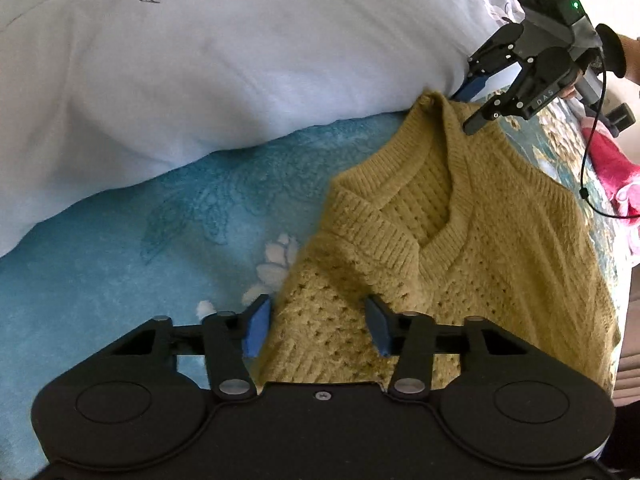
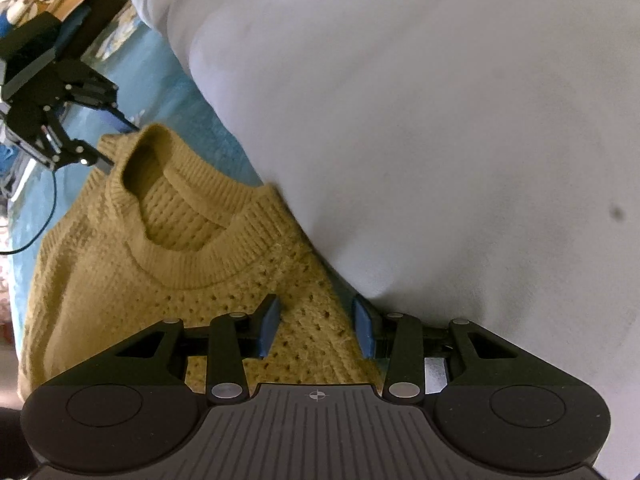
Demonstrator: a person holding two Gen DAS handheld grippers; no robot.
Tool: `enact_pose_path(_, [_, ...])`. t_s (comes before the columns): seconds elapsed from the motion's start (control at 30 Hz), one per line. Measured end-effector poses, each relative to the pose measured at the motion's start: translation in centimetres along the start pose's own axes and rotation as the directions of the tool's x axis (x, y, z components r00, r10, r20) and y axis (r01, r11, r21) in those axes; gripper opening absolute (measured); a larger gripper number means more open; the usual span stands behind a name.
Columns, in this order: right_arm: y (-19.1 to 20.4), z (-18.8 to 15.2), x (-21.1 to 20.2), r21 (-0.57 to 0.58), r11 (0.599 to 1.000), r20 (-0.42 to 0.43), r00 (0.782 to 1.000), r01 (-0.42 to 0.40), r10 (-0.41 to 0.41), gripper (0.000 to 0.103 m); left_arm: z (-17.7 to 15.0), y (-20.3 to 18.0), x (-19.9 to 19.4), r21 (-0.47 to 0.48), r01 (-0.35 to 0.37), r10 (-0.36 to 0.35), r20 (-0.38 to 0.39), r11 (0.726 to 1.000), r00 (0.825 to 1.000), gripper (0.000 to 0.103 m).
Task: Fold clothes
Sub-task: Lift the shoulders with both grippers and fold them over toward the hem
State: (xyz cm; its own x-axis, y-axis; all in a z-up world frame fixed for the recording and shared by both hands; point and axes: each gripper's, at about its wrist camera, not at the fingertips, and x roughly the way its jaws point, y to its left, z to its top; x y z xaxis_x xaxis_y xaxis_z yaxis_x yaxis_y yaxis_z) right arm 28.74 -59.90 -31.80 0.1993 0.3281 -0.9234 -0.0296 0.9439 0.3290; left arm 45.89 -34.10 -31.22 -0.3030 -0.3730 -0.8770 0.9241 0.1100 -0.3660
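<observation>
The sweater (image 1: 460, 248) lay front-up on the blue blanket (image 1: 120, 280), its far shoulder touching the pale duvet (image 1: 200, 80). My left gripper (image 1: 318, 326) stood with jaws apart, astride the sweater's shoulder edge; my right gripper (image 2: 316, 326) likewise stood apart at the opposite shoulder, beside the duvet. Neither clamped anything. Judgement: both should close on matching shoulder points, taking both knit layers, before lifting evenly. Loose knit may stretch if gripped unevenly.

Looking from just behind each claw, forward along its fingers, very close above the yellow sweater (image 1: 460, 240). Facing each other across its collar. Sharing sweater and pale pillow (image 2: 440, 120).
</observation>
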Motion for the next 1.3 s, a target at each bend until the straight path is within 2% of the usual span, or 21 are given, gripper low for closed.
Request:
enact_pose_path(0.07, [0.4,-0.1,0.0,-0.016,1.0,-0.001,1.0,0.016,-0.016,0.036,0.2,0.0,0.0,-0.001,0.002,-0.002,0.002,1.0,1.0,0.032])
enact_pose_path(0.1, [0.6,-0.1,0.0,-0.024,0.999,-0.001,1.0,0.024,-0.024,0.035,0.3,0.0,-0.1,0.0,0.006,-0.006,0.002,1.0,1.0,0.031])
enact_pose_path(0.2, [1.3,-0.3,0.1,-0.044,0.998,-0.006,0.999,0.036,-0.037,0.024,0.4,-0.1,-0.2,-0.015,0.015,-0.015,-0.002,1.0,1.0,0.023])
enact_pose_path(0.27, [1.6,-0.4,0.0,-0.037,0.998,0.001,0.999,0.046,-0.046,0.016,0.5,-0.4,-0.4,-0.008,-0.005,0.005,-0.001,1.0,1.0,0.018])
enact_pose_path(0.37, [2.4,-0.8,-0.5,-0.036,0.997,0.018,0.998,0.067,-0.066,0.013,0.4,-1.2,-0.9,0.01,-0.033,0.033,0.017,0.999,0.999,0.013])
enact_pose_path(0.67, [5.8,-2.9,-4.4,0.025,0.994,0.136,0.984,0.109,-0.111,0.012,-0.9,-4.1,-5.6,0.047,-0.076,0.07,0.125,0.996,0.99,0.007])
enact_pose_path(0.83, [8.7,-4.9,-6.7,0.031,0.993,0.187,0.975,0.118,-0.122,0.012,-1.9,-6.5,-7.8,0.079,-0.073,0.059,0.167,0.994,0.984,0.006])
enact_pose_path(1.07, [13.7,-9.0,-10.2,0.053,0.992,0.26,0.958,0.112,-0.122,0.012,-5.0,-11.3,-9.8,0.126,-0.051,0.025,0.201,0.991,0.979,0.006])
enact_pose_path(1.3, [19.1,-14.2,-12.2,0.098,0.989,0.305,0.943,0.109,-0.134,0.012,-9.9,-15.9,-12.7,0.149,-0.02,-0.015,0.229,0.989,0.973,0.006])
